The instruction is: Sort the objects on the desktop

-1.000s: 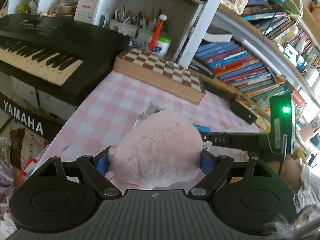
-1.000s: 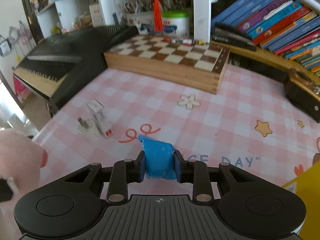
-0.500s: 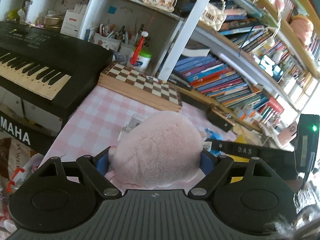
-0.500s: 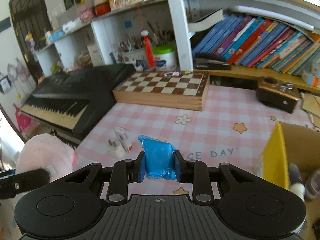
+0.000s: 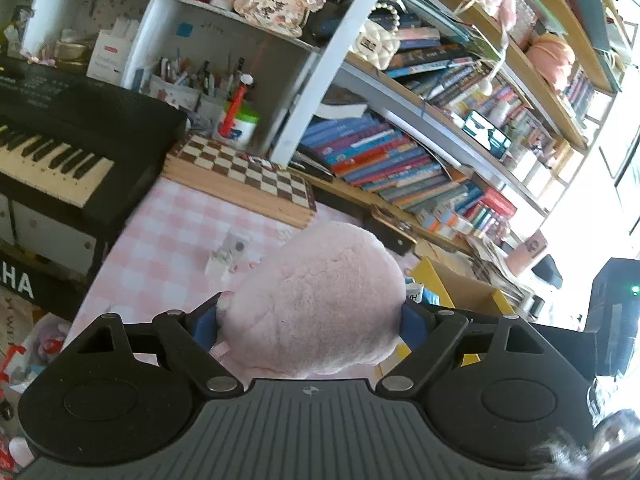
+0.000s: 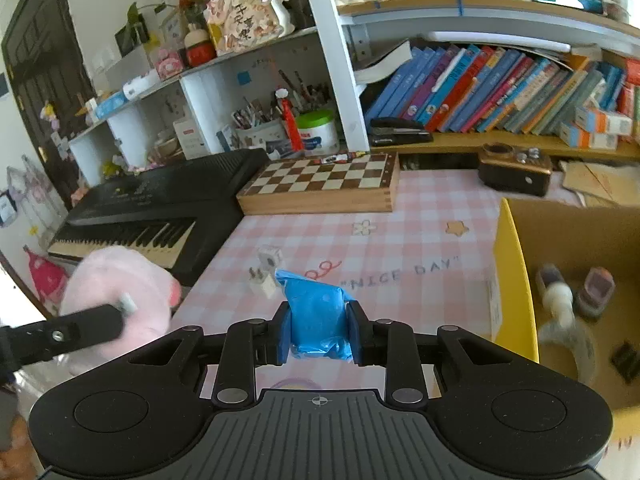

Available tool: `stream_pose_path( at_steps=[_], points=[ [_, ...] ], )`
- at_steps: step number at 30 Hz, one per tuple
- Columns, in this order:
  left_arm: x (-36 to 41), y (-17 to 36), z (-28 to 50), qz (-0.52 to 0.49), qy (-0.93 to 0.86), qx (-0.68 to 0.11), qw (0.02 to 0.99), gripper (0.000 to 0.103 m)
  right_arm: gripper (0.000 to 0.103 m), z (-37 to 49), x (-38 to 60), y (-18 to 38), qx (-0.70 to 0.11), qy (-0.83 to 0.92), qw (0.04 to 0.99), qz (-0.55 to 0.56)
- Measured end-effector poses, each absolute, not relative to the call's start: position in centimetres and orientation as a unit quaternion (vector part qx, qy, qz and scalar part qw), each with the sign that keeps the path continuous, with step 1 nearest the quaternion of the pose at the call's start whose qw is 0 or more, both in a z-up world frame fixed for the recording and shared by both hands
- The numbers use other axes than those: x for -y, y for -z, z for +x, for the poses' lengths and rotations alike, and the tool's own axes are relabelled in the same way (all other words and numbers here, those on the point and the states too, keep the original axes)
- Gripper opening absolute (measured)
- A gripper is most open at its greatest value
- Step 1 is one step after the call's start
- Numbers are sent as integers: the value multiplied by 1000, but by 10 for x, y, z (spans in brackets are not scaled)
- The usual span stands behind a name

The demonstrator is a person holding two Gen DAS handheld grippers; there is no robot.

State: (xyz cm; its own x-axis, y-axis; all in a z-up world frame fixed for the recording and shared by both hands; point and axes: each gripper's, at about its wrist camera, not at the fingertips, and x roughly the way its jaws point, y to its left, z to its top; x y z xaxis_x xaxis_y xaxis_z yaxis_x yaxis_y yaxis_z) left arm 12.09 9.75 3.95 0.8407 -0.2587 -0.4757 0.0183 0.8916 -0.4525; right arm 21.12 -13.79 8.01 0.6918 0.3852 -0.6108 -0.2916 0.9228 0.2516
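In the left wrist view we are squeezing the left gripper (image 5: 310, 316) shut around the pink plush toy (image 5: 316, 300), carrying it above the desk's (image 5: 168, 248) near edge; its soft fur could slip.

In the right wrist view our right gripper (image 6: 318, 330) is pinching the blue packet (image 6: 316, 316) near the yellow box (image 6: 516, 280); we could clip its wall.
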Motion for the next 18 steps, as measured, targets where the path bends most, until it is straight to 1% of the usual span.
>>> stream_pose_path(
  at_steps=[10, 18],
  points=[
    [-96, -32, 85, -231, 115, -290, 921, 84, 28, 147, 137, -80, -353, -159, 917, 92],
    [-93, -32, 62, -214, 140, -298, 920, 84, 28, 109, 136, -74, -358, -136, 918, 103]
  ],
)
